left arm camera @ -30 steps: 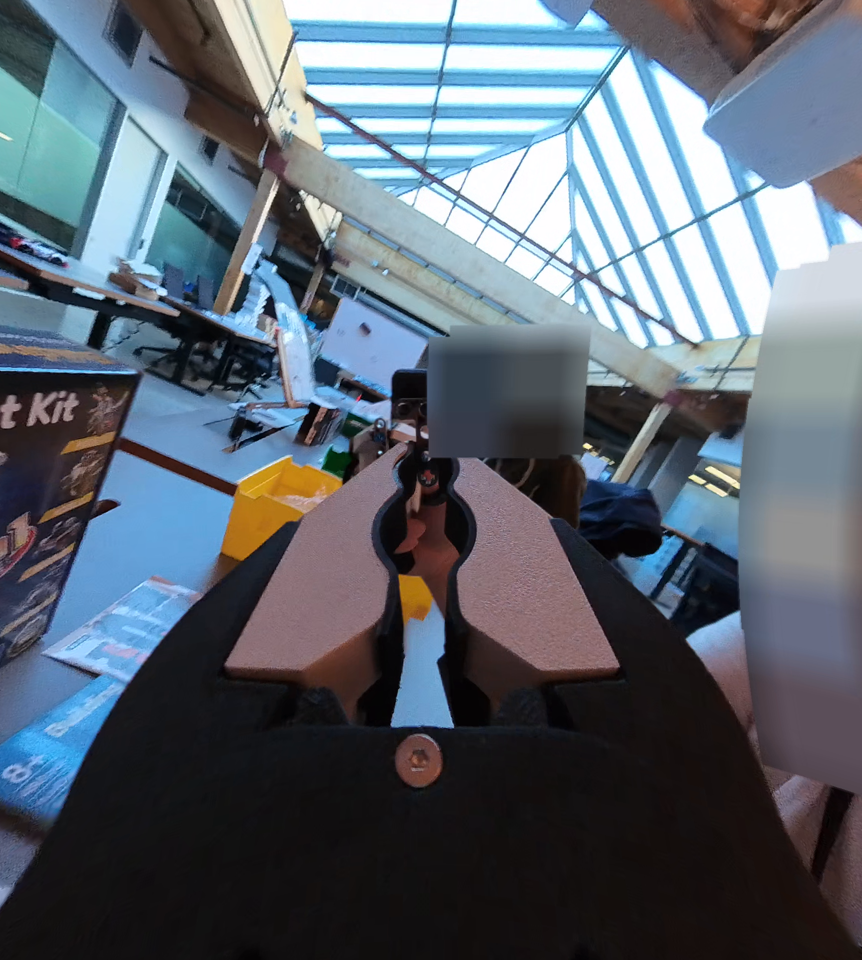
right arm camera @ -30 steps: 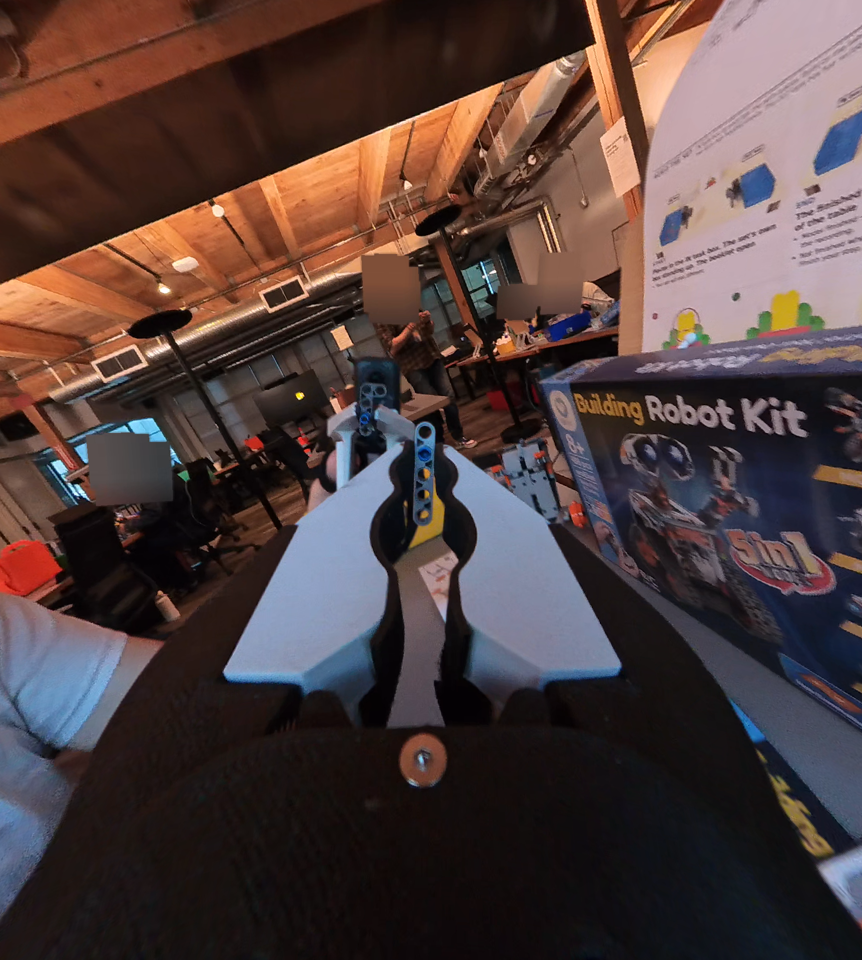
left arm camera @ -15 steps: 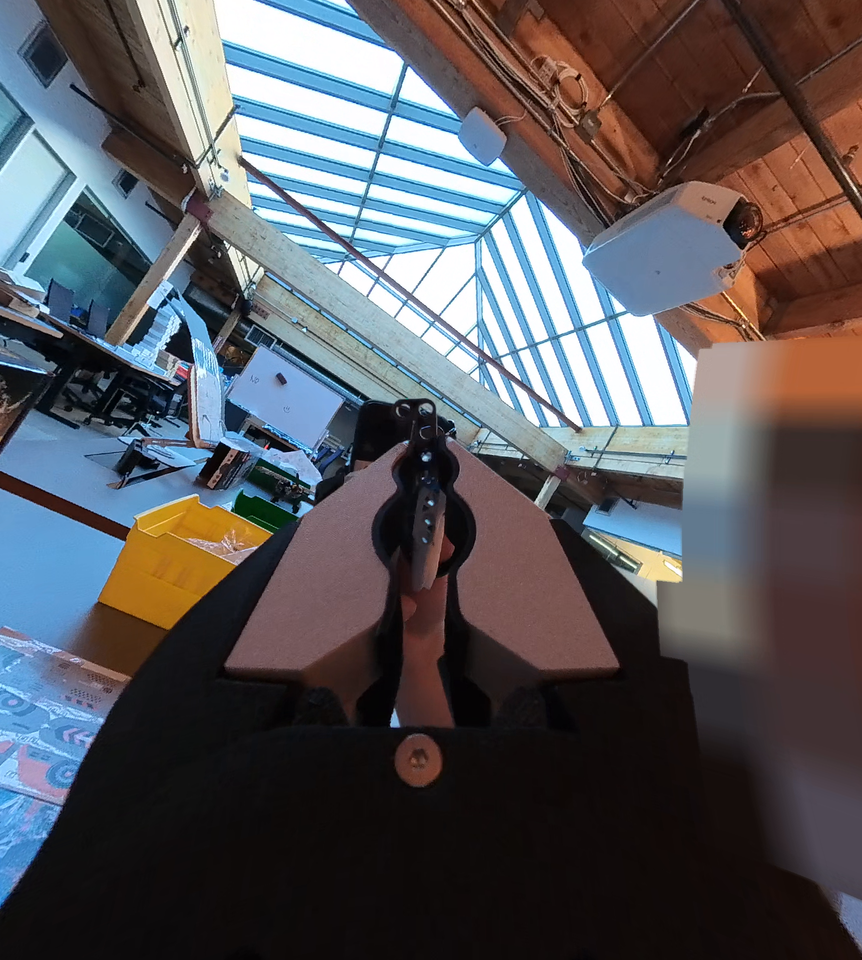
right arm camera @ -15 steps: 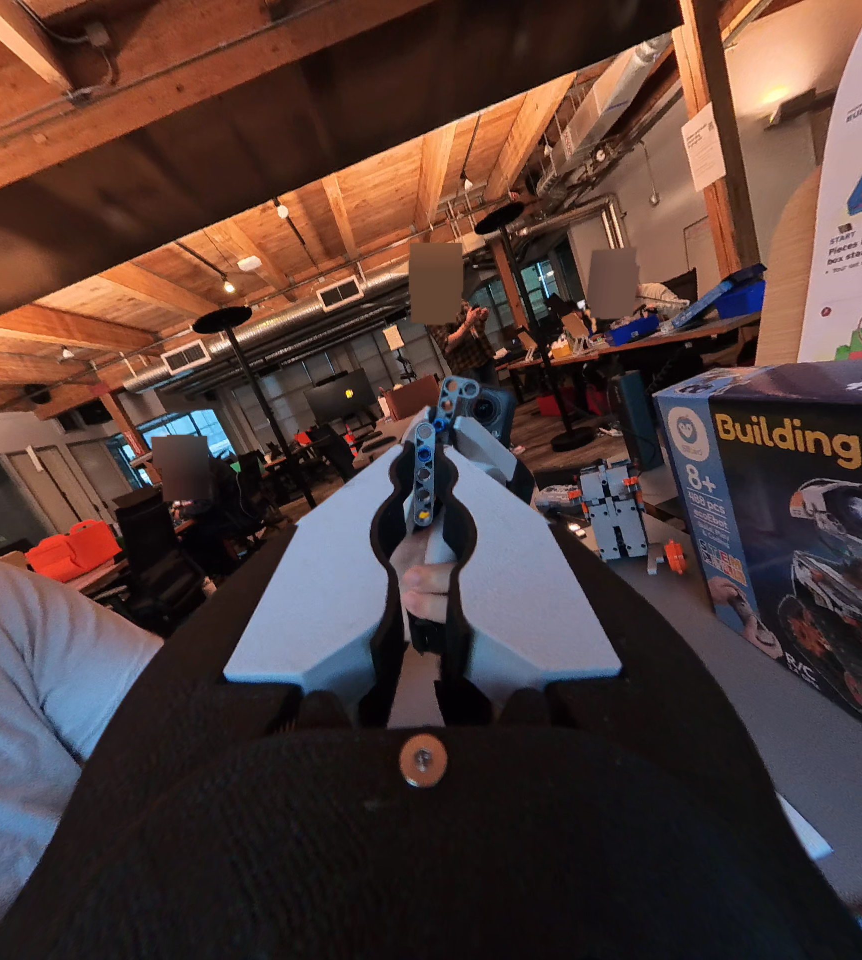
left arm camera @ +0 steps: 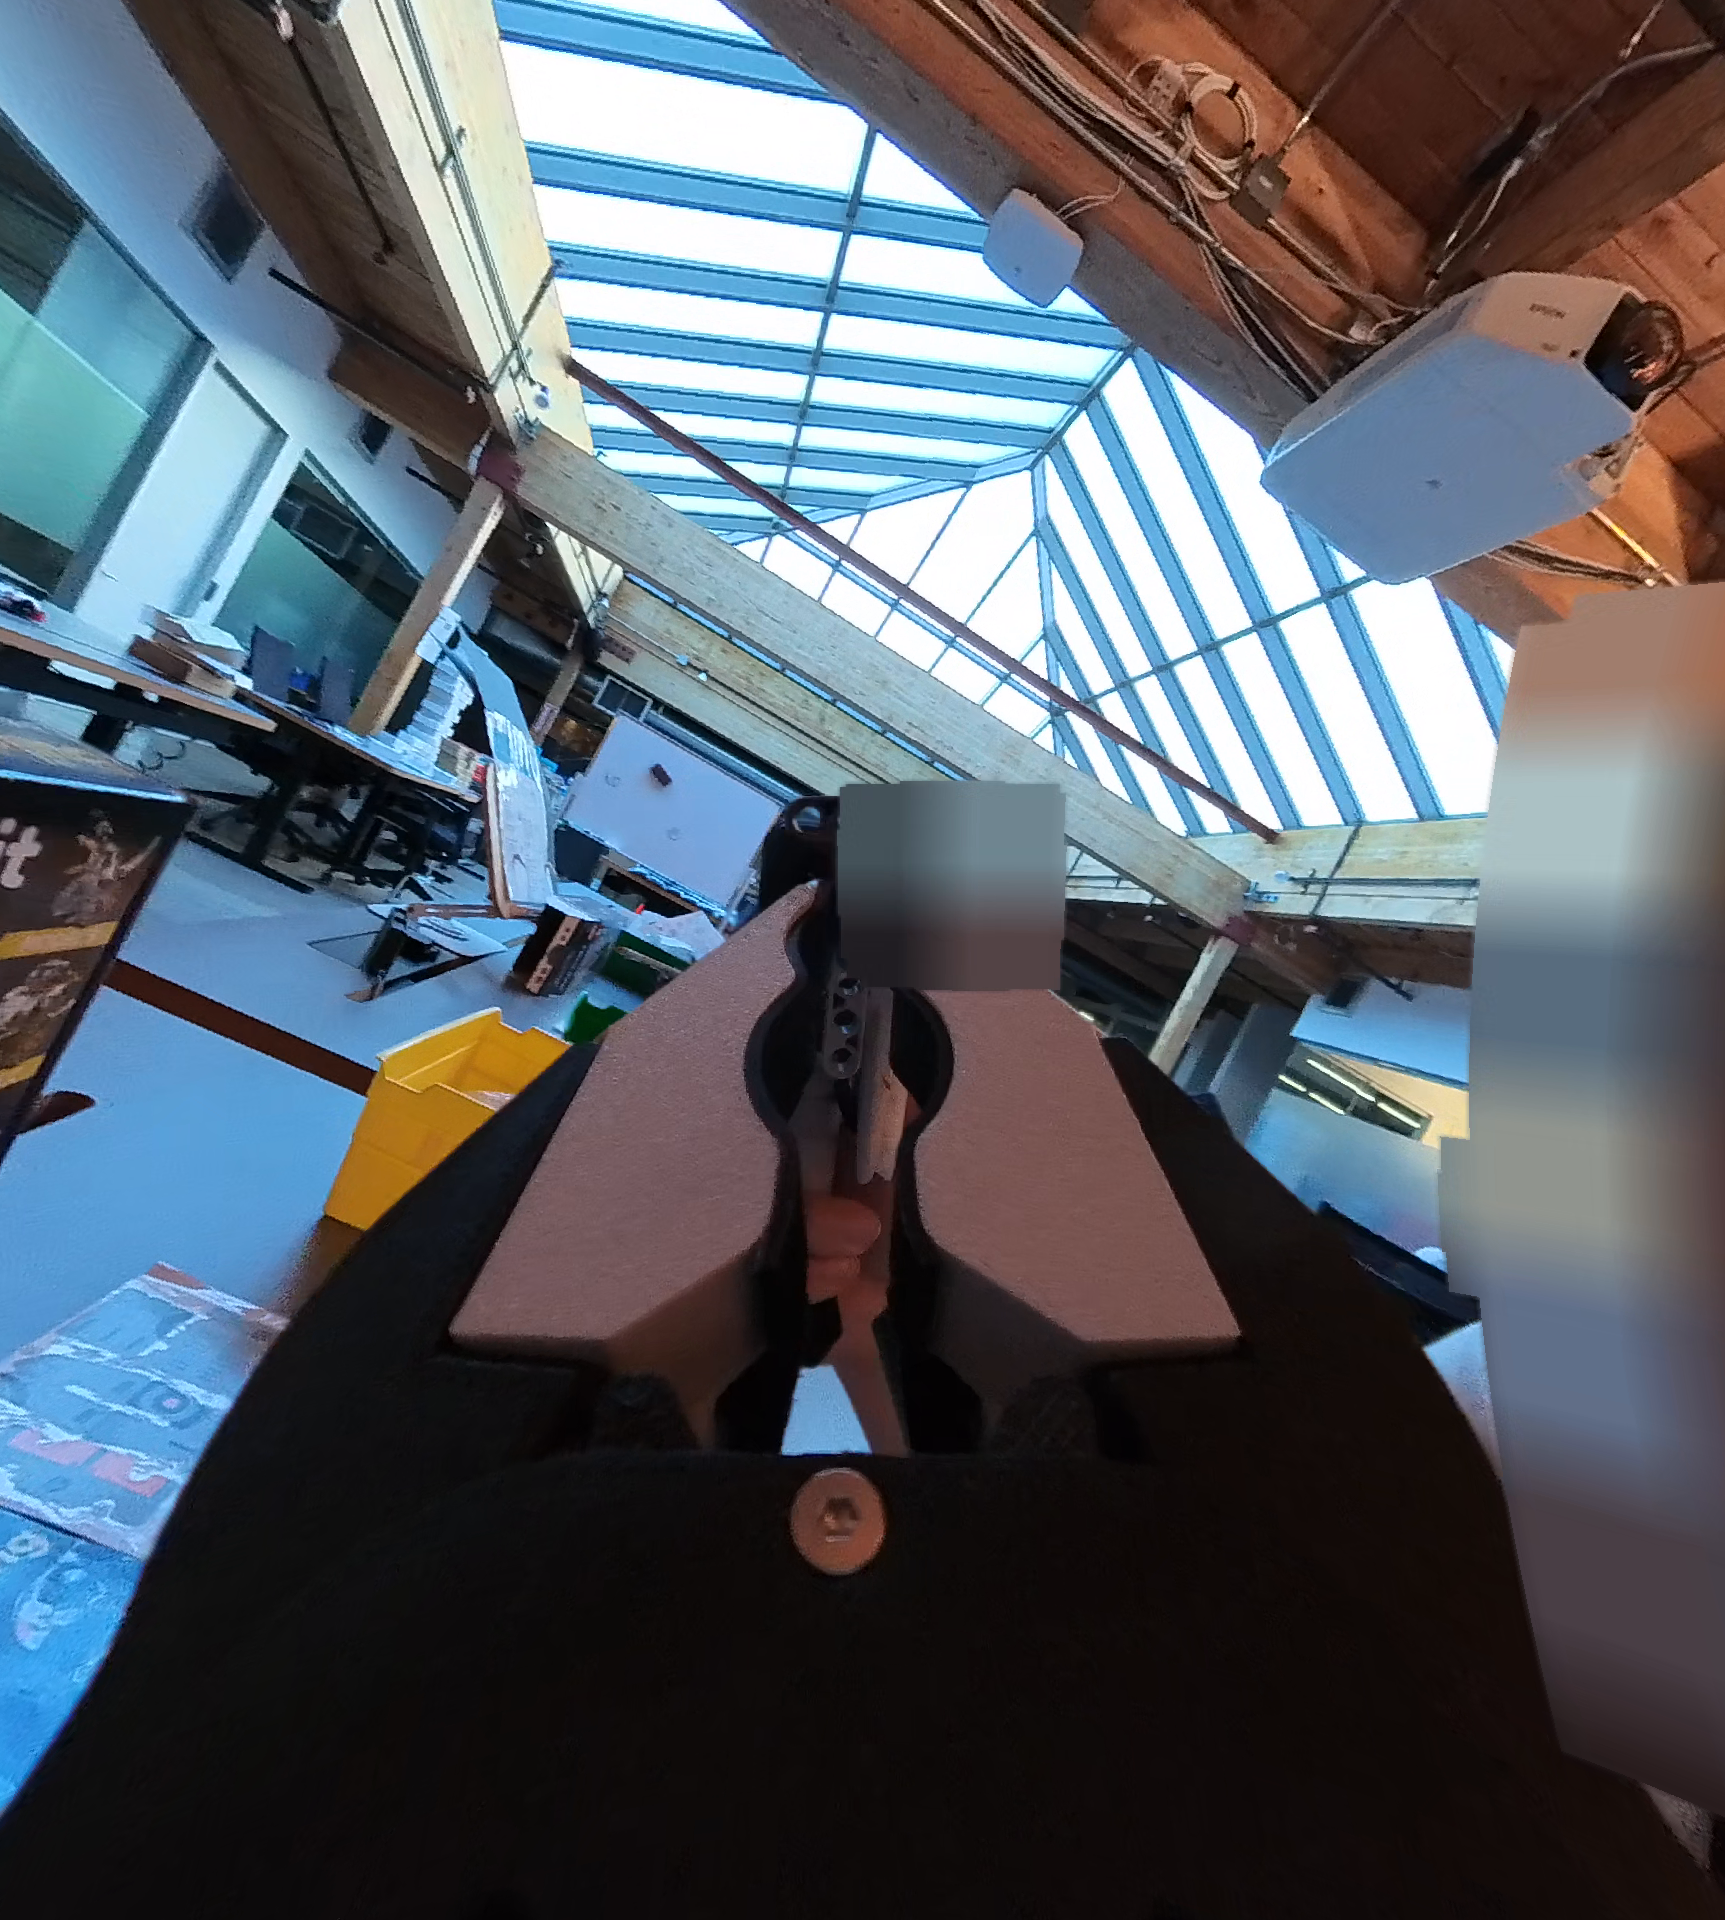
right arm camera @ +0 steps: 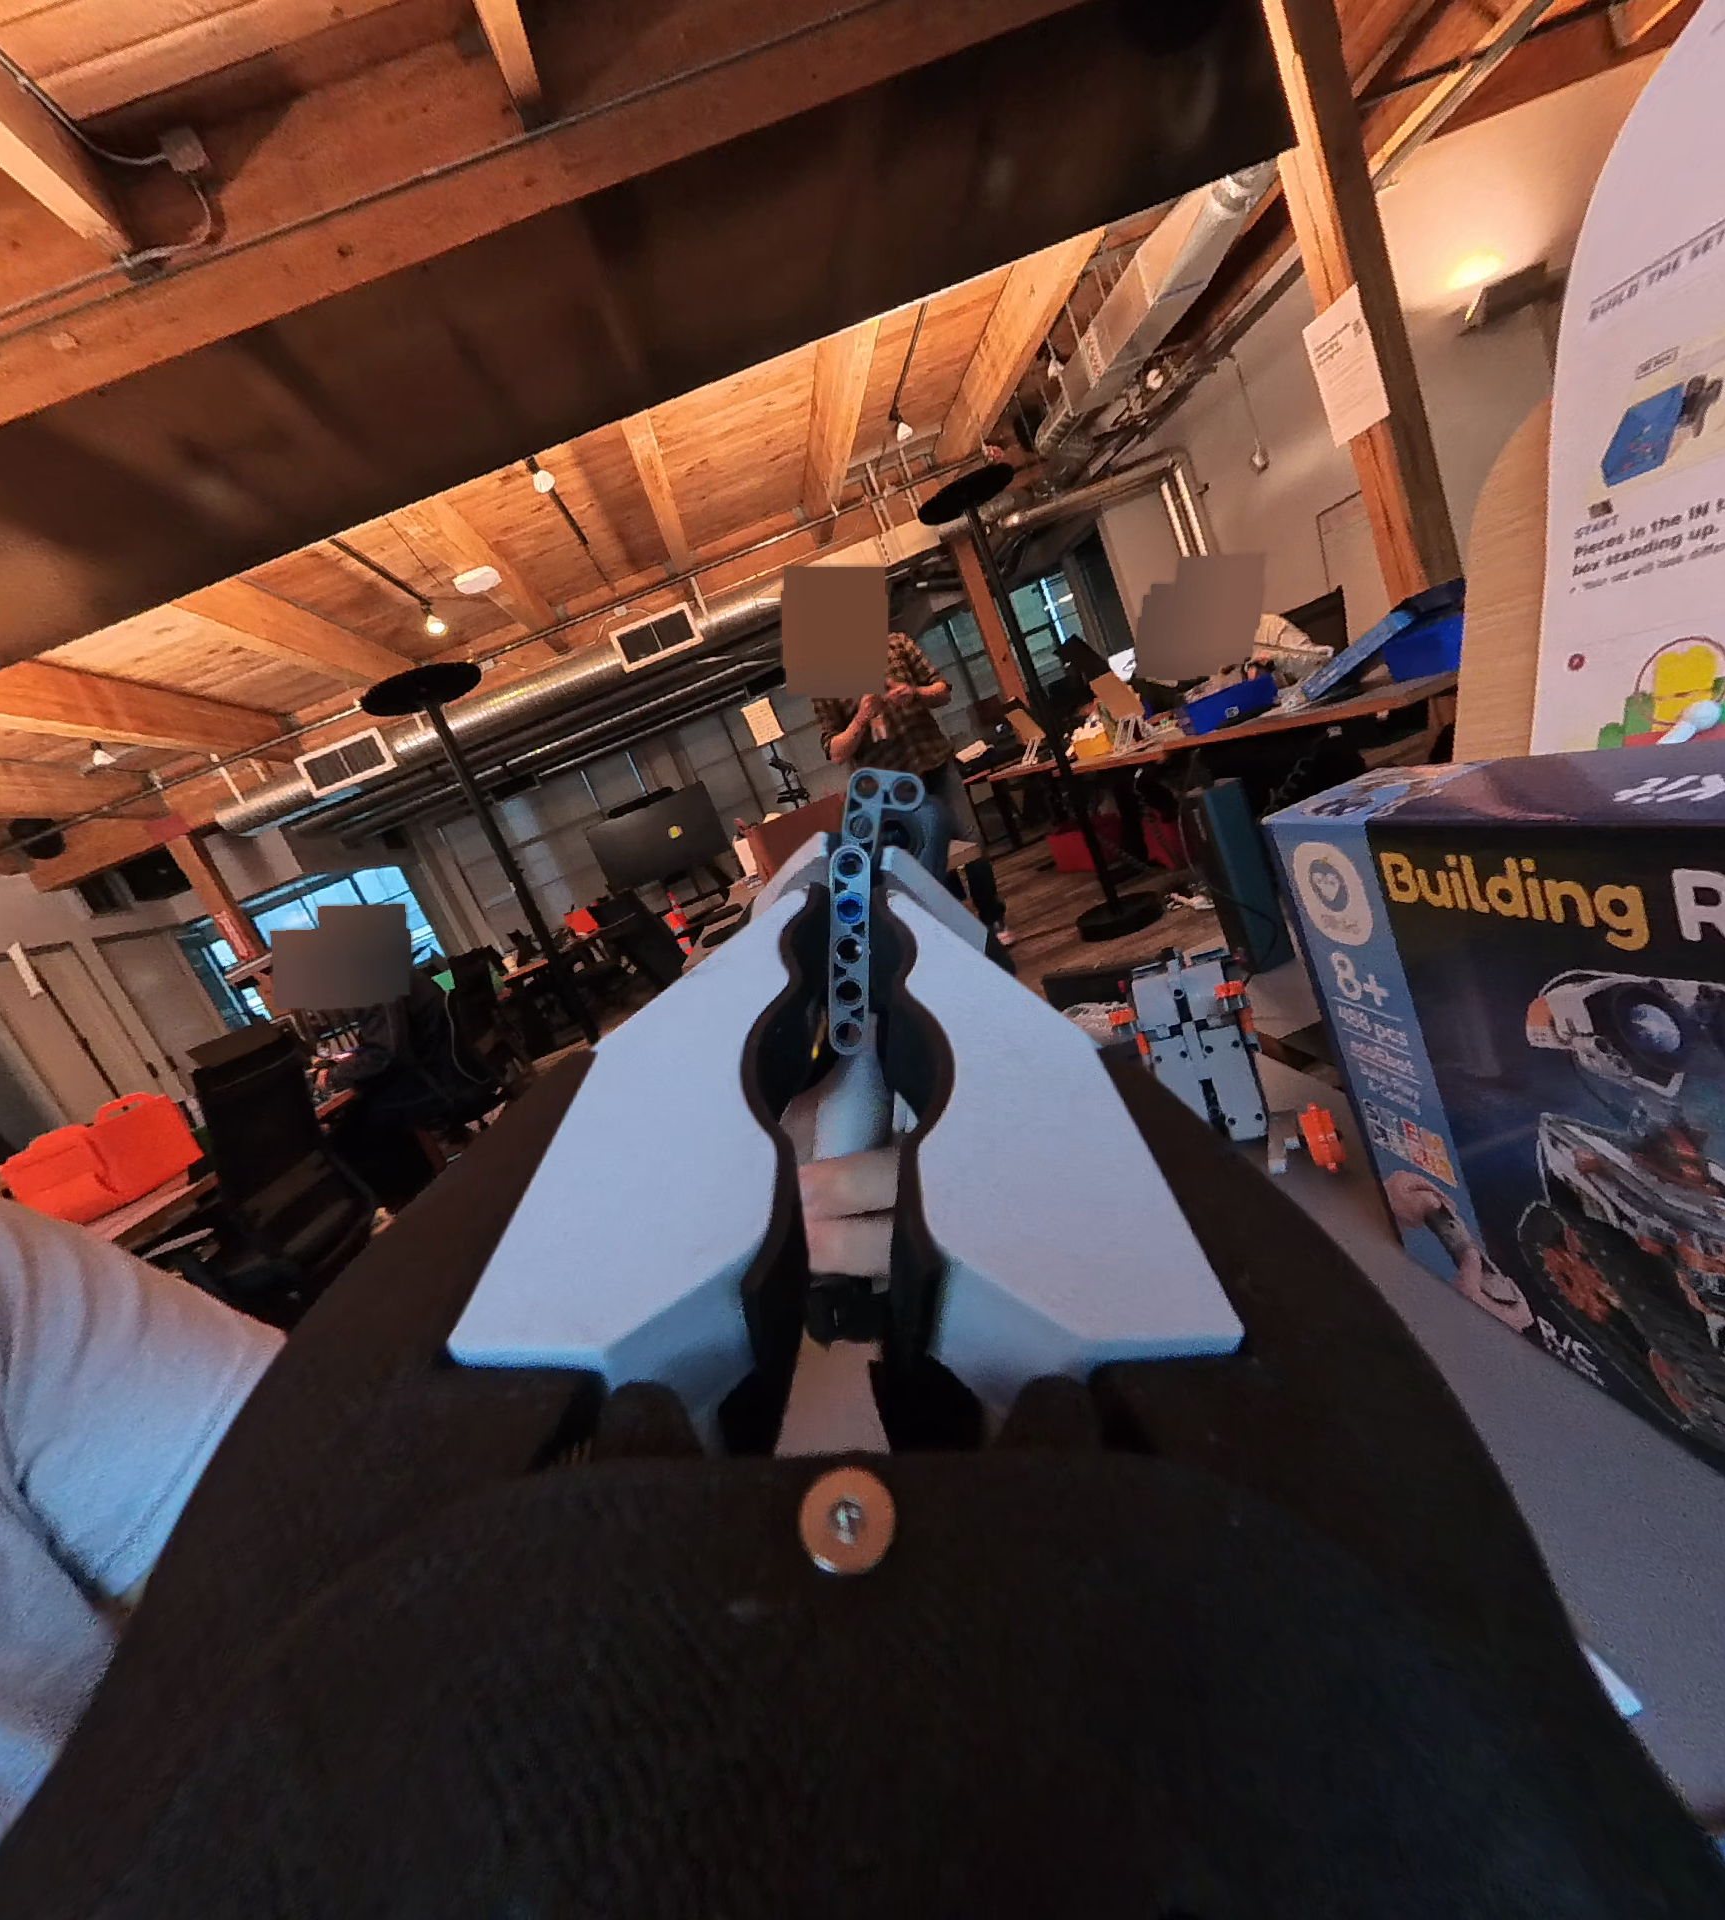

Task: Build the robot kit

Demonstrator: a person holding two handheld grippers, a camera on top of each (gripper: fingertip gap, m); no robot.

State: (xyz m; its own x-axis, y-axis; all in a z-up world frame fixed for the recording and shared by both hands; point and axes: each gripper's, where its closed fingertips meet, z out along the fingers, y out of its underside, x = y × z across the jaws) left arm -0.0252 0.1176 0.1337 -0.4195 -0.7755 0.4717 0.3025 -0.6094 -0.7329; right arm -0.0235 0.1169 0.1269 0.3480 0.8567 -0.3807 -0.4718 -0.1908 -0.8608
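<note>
I had both tools raised off the grey table (right arm camera: 1606,1475), tips meeting in open air. My right gripper (right arm camera: 853,914) was clamped on a grey holed beam (right arm camera: 850,977) that stood up past its tips, with the left tool's fingers just beyond it. My left gripper (left arm camera: 842,935) was closed on a dark holed piece (left arm camera: 842,1013); whether this was the same beam I couldn't tell. The dark blue kit box (right arm camera: 1585,1049) stood upright to the right of the beam, well apart, with a small grey brick model (right arm camera: 1196,1039) between them. The yellow bin (left arm camera: 442,1101) sat past the box's other side, clear tabletop between.
</note>
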